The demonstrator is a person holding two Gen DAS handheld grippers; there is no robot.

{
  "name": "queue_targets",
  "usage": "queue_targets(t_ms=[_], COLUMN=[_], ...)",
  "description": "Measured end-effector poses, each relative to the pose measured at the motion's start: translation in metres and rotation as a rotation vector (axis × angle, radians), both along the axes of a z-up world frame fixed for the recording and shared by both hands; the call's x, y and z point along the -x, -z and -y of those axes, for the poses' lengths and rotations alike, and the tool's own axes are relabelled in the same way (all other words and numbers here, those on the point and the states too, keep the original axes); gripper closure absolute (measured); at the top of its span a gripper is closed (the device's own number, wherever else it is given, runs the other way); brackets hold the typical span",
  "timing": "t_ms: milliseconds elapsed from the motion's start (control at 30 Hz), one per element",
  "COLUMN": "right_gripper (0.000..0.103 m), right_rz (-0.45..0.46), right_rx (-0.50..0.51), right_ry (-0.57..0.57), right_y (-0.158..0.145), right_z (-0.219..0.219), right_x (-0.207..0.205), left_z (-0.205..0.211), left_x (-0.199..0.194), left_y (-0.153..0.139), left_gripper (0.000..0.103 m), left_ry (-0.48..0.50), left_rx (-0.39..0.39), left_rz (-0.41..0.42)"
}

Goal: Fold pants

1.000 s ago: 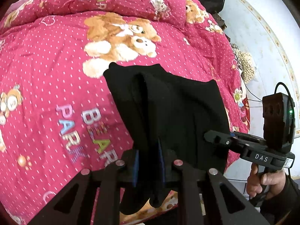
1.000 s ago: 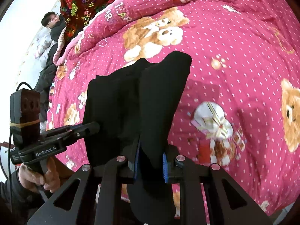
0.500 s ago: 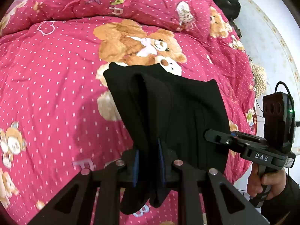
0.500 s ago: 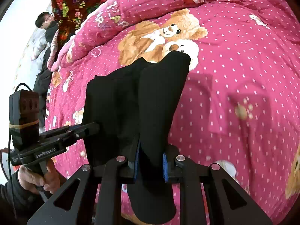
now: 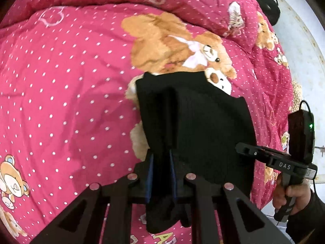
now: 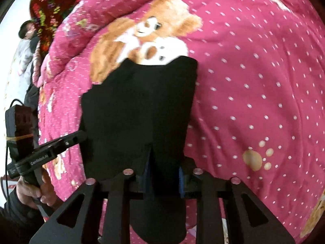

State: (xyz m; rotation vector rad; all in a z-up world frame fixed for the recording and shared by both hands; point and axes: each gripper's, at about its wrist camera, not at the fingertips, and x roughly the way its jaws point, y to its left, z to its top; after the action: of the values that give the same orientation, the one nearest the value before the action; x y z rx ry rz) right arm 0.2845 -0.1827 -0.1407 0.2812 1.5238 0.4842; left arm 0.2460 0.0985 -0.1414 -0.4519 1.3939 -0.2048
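You're mid-fold, both grippers, left [image 5: 160,174] and right [image 6: 163,172], clamped on the pants [image 5: 195,126] (held above the quilt [image 5: 61,101]), so next lower them flat and level.

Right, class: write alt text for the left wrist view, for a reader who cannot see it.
The left tongs grip a fold of black pants, which hang stretched across to the right tongs held in a hand at the right edge. Behind them lies a pink dotted quilt printed with teddy bears.
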Motion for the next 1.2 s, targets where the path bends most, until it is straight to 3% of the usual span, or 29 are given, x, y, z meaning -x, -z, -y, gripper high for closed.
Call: queue_targets(t_ms=[67, 267, 433, 467, 500, 600, 733, 833, 1000, 1200], right_gripper=[0.062, 0.062, 0.062, 0.07, 0.086, 0.093, 0.095, 0.097, 0.094, 0.094], right_rz=[0.011, 0.087, 0.196, 0.205, 0.211, 0.213, 0.184, 0.146, 0.143, 0.173], right_rx=[0.028, 0.076, 0.09, 0.099, 0.105, 0.13, 0.174, 0.153, 0.153, 0.147], right_ry=[0.021, 0.094, 0.053, 0.031, 0.016, -0.027, -0.054, -0.024, -0.026, -0.019], right_y=[0.002, -0.017, -0.038, -0.038, -0.036, -0.025, 0.002, 0.016, 0.005, -0.023], right_z=[0.008, 0.032, 0.019, 0.013, 0.008, -0.009, -0.023, -0.018, -0.016, -0.009], right_x=[0.001, -0.002, -0.013, -0.017, -0.019, -0.028, -0.042, -0.047, -0.041, 0.003], left_z=[-0.003, -0.001, 0.017, 0.021, 0.026, 0.034, 0.035, 0.034, 0.036, 0.038], left_x=[0.003, 0.004, -0.011, -0.016, -0.022, -0.037, -0.051, -0.053, -0.048, -0.012], left_y=[0.001, -0.016, -0.032, -0.033, -0.033, -0.023, 0.007, 0.016, 0.007, -0.017], left_gripper=[0.087, 0.087, 0.087, 0.086, 0.086, 0.086, 0.086, 0.086, 0.086, 0.086], left_ry=[-0.013, -0.03, 0.013, 0.024, 0.033, 0.05, 0.048, 0.056, 0.073, 0.069], left_rx=[0.003, -0.017, -0.002, -0.007, -0.016, -0.027, -0.046, -0.046, -0.068, -0.034], left_rz=[0.001, 0.041, 0.106, 0.117, 0.123, 0.126, 0.075, 0.08, 0.085, 0.096])
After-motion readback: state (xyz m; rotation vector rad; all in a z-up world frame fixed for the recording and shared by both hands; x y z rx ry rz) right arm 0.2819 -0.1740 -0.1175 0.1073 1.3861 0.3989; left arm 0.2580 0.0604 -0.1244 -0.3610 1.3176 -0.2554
